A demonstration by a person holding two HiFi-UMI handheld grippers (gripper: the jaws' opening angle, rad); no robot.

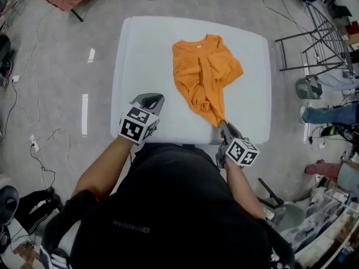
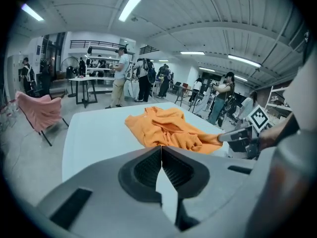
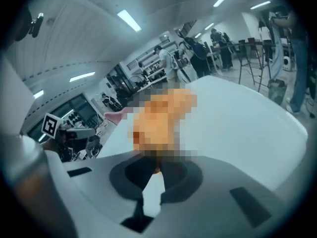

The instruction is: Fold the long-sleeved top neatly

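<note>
A crumpled orange long-sleeved top [image 1: 203,72] lies on the white worktop [image 1: 146,49]; the right hand-held gripper [image 1: 225,126] pinches its near tip; the left hand-held gripper [image 1: 152,101] hangs clenched, empty, over the near-left edge.

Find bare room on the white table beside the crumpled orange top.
Widest: the left half of the white rectangular table, between its left edge and the crumpled orange long-sleeved top. Narrower strips along the right and far edges. Crowded at the near edge: shut left gripper, and right gripper clamped on the top.
</note>
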